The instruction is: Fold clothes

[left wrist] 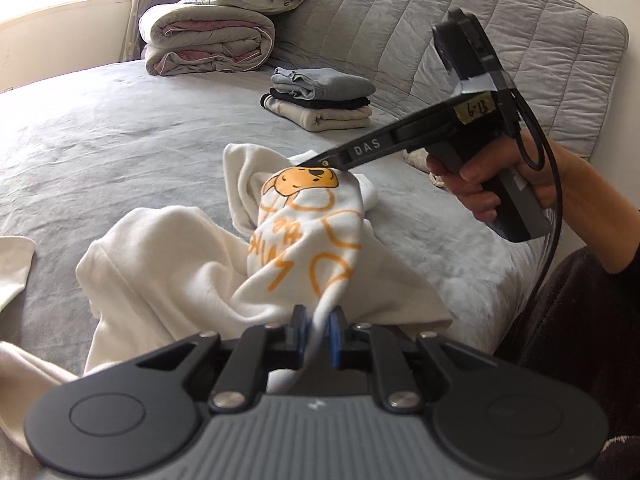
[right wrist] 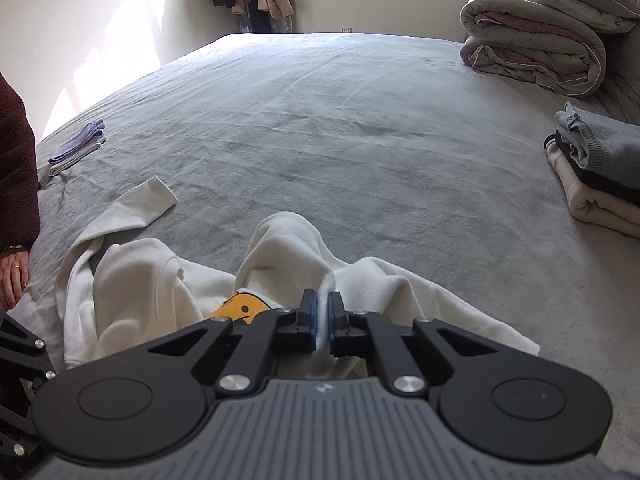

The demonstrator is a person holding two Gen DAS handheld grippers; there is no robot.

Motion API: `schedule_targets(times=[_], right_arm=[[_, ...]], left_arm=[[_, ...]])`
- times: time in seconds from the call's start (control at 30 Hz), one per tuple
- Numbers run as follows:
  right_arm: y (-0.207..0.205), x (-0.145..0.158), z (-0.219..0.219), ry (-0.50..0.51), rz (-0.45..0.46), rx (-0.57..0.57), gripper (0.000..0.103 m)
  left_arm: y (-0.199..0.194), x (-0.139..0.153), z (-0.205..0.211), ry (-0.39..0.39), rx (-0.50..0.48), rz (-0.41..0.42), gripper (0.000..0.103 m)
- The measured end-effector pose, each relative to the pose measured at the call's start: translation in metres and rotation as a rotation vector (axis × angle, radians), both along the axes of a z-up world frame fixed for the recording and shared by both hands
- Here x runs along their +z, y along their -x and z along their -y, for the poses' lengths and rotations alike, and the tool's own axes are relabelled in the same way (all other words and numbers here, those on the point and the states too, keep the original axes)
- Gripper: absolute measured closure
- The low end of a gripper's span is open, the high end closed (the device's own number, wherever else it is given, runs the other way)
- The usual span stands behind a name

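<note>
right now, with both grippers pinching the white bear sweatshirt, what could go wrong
The left gripper and right gripper each pinch only a thin ridge of the white sweatshirt, so the fabric may slip out. The sweatshirt is bunched, so folds may set crooked. Its loose sleeve could drag underneath.

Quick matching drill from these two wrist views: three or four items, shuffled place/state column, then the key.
1. white sweatshirt
2. folded clothes stack
3. rolled duvet
4. purple socks

a. stacked near the headboard, grey piece on top
b. under pillows at the bed's far corner
c. flat by the bed edge beside a maroon sleeve
d. crumpled, pinched by both grippers

1-d, 2-a, 3-b, 4-c
</note>
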State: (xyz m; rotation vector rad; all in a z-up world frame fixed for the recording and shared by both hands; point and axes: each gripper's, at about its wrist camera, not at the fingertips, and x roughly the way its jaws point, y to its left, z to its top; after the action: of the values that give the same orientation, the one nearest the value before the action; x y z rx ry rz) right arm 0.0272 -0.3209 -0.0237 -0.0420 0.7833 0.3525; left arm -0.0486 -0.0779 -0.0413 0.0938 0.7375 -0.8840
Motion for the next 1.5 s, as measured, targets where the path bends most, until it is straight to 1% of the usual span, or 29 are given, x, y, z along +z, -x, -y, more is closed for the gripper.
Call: schedule_targets(times=[0.07, 0.2, 0.23, 0.33, 0.43, 0.47, 0.53, 0.7, 0.87, 0.97, 1.17, 1.27, 1.3, 1.33, 1.4, 1.47, 1.5], right_arm=[[0.007, -0.002, 0.005, 0.017, 0.0, 0.005, 0.097], [0.02, -0.011, 0.017, 0.036, -0.02, 0.012, 0.097], [0.023, -0.014, 0.02, 0.039, -0.029, 0.011, 0.097], [0.03, -0.023, 0.03, 0.044, -0.055, 0.007, 0.098], [0.035, -0.03, 0.036, 0.035, -0.075, 0.004, 0.098], [0.037, -0.032, 0.038, 0.029, -0.081, 0.003, 0.098], [0.039, -0.034, 0.04, 0.022, -0.09, 0.001, 0.098], [0.042, -0.039, 0.039, 0.035, -0.105, 0.015, 0.098], [0.042, -0.037, 0.038, 0.037, -0.087, 0.026, 0.093], [0.042, -0.036, 0.037, 0.042, -0.08, 0.035, 0.09], [0.039, -0.03, 0.04, 0.026, -0.078, 0.037, 0.086], [0.037, -0.023, 0.042, 0.01, -0.063, 0.033, 0.078], [0.037, -0.02, 0.043, 0.003, -0.053, 0.033, 0.072], [0.036, -0.016, 0.043, -0.004, -0.041, 0.033, 0.065], [0.034, -0.009, 0.042, -0.014, -0.014, 0.034, 0.06], [0.03, -0.001, 0.04, -0.02, 0.019, 0.035, 0.058], [0.027, 0.003, 0.039, -0.027, 0.034, 0.038, 0.058]], left_arm=[[-0.005, 0.003, -0.007, 0.02, 0.017, -0.011, 0.078], [-0.013, 0.011, -0.019, 0.053, 0.065, -0.008, 0.068], [-0.015, 0.013, -0.022, 0.061, 0.08, -0.001, 0.064], [-0.022, 0.02, -0.029, 0.078, 0.127, 0.021, 0.06], [-0.032, 0.026, -0.036, 0.105, 0.192, 0.029, 0.052], [-0.036, 0.026, -0.038, 0.108, 0.213, 0.029, 0.048], [-0.045, 0.024, -0.038, 0.111, 0.255, 0.023, 0.044], [-0.073, 0.011, -0.033, 0.093, 0.342, -0.01, 0.044], [-0.098, -0.007, -0.03, 0.085, 0.397, -0.066, 0.044], [-0.109, -0.015, -0.03, 0.098, 0.417, -0.102, 0.044], [-0.12, -0.025, -0.03, 0.107, 0.437, -0.143, 0.044], [-0.124, -0.027, -0.033, 0.133, 0.448, -0.173, 0.047], [-0.124, -0.028, -0.034, 0.142, 0.45, -0.182, 0.048], [-0.125, -0.028, -0.035, 0.151, 0.451, -0.191, 0.052], [-0.124, -0.026, -0.036, 0.155, 0.447, -0.195, 0.057], [-0.122, -0.025, -0.037, 0.159, 0.443, -0.199, 0.062], [-0.122, -0.024, -0.038, 0.16, 0.441, -0.201, 0.063]])
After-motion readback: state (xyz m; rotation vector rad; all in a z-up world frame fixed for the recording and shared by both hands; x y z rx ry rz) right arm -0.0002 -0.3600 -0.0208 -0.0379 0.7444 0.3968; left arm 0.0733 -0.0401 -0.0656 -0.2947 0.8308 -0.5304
